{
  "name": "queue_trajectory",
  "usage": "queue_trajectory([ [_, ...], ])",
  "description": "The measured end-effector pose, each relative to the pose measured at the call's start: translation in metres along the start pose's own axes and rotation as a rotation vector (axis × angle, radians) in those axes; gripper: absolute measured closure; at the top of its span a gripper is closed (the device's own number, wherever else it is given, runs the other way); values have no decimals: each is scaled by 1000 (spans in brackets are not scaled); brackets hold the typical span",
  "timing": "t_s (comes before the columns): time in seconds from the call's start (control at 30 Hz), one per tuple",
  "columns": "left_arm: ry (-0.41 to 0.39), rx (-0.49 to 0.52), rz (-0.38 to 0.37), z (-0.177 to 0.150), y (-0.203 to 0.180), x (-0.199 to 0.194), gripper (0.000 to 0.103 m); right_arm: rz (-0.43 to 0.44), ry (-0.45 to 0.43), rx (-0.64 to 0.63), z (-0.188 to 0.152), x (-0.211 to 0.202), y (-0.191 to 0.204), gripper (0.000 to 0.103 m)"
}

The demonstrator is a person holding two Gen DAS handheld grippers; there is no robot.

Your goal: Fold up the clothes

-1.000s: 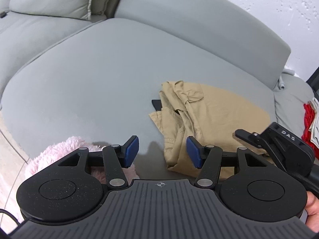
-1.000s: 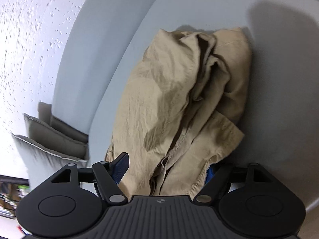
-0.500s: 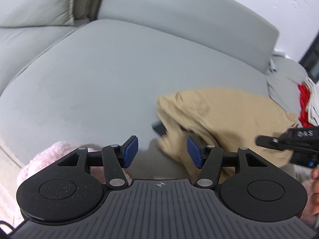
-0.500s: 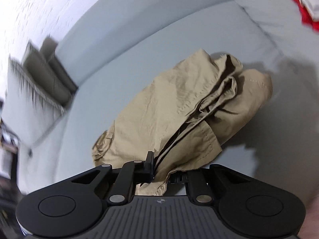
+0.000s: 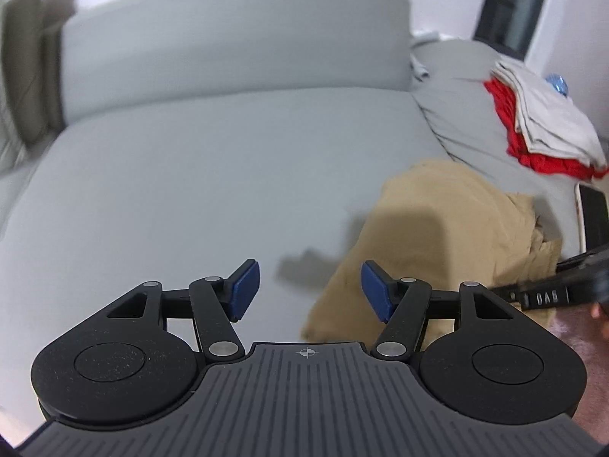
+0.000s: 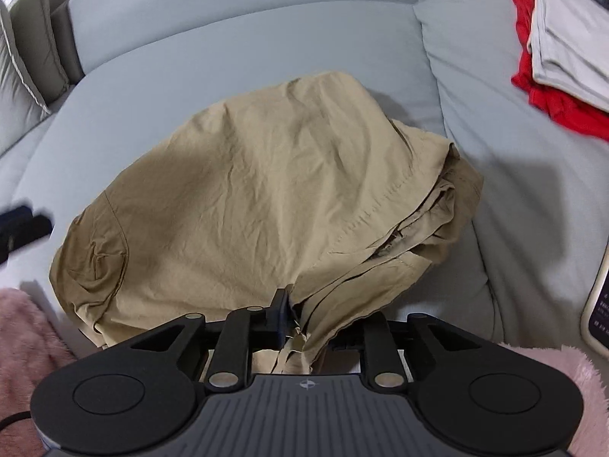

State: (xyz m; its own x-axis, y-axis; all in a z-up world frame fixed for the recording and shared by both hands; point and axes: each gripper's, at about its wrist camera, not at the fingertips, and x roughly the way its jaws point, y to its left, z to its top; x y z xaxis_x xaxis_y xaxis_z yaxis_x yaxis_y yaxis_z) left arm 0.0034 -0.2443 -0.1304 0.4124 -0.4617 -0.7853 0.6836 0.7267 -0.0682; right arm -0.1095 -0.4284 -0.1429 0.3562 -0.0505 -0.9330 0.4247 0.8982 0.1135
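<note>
My right gripper (image 6: 295, 320) has its jaws pinched on the near edge of the tan clothes (image 6: 266, 198). The log of the jaws says they are opening a little, but the cloth is still caught between them. The tan clothes lie in a loose heap on the grey sofa (image 6: 247, 45), with many layered edges piled up on the right side of the heap.

My left gripper (image 5: 310, 285) has its jaws wide and opening, with nothing between them. It hangs over bare sofa seat just left of the tan clothes (image 5: 437, 228). Left and far of it, the seat is open room.

To the far right, a red and grey pile (image 5: 540, 125) sits well apart. A pink fluffy thing (image 6: 23, 346) lies at the near edge.
</note>
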Motion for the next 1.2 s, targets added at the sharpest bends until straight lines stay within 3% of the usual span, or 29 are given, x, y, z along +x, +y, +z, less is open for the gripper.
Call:
queue_trajectory([
  [0.1, 109, -9, -181, 14, -2, 26, 36, 29, -6, 31, -1, -1, -6, 84],
  [0.17, 160, -33, -256, 15, 0, 38, 34, 62, -7, 75, -4, 1, -20, 84],
  [0.37, 299, -133, -323, 13, 16, 78, 28, 122, -17, 143, -13, 2, -45, 85],
  [0.53, 342, -211, -333, 7, 24, 93, 17, 125, -12, 147, -13, 7, -43, 85],
  [0.57, 340, -223, -336, 4, 25, 93, 18, 124, -12, 147, -13, 8, -44, 85],
  [0.67, 320, -199, -341, 3, 17, 87, 39, 110, -13, 139, -5, 12, -22, 85],
  [0.73, 298, -136, -317, 6, 6, 78, 57, 77, -11, 111, -3, 11, -12, 85],
  [0.83, 256, -22, -228, 11, -19, 57, 70, 3, -4, 42, 4, 6, 7, 83],
  [0.9, 237, 22, -138, 12, -36, 38, 73, -49, -17, -32, 11, -2, 25, 84],
  [1.03, 230, -75, -37, 9, -32, 0, 74, -77, -73, -156, 23, -21, 52, 86],
  [1.2, 134, -296, 39, -7, -1, -52, 73, -63, -144, -336, 41, -49, 100, 86],
])
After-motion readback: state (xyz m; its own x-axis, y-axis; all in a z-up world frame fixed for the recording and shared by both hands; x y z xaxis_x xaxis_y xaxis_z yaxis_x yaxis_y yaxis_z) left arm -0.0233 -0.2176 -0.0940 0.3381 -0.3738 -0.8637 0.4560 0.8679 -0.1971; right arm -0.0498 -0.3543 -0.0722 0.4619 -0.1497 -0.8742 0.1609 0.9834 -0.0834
